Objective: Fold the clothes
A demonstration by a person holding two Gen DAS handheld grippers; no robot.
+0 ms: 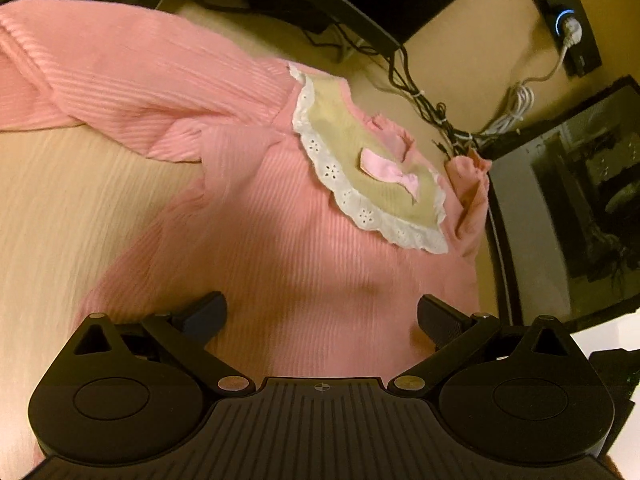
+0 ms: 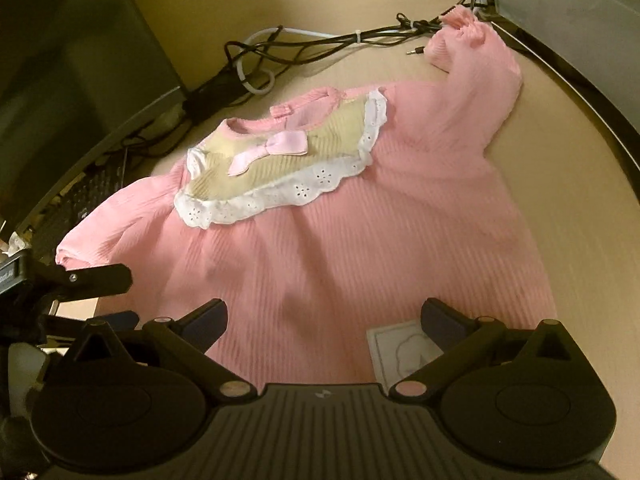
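Lying front-up on the pale wooden table (image 2: pixel 580 208), the pink ribbed dress (image 2: pixel 320 248) spreads just ahead of both tools, its cream yoke (image 2: pixel 256 164) with white lace trim and a pink bow (image 2: pixel 272 150) facing upward. The right tool (image 2: pixel 324 320) hovers over the hem with its fingers wide apart, holding nothing; a white label (image 2: pixel 400 354) shows between them, partly hidden by the right finger. The left tool (image 1: pixel 322 316) also stands spread and empty above the skirt, its fingers well apart. One sleeve (image 1: pixel 100 76) stretches leftward and is cut off by the frame. Dark cables (image 2: pixel 320 44) lie beyond the neckline. Motion blur softens the fabric ribs nearest the lens.
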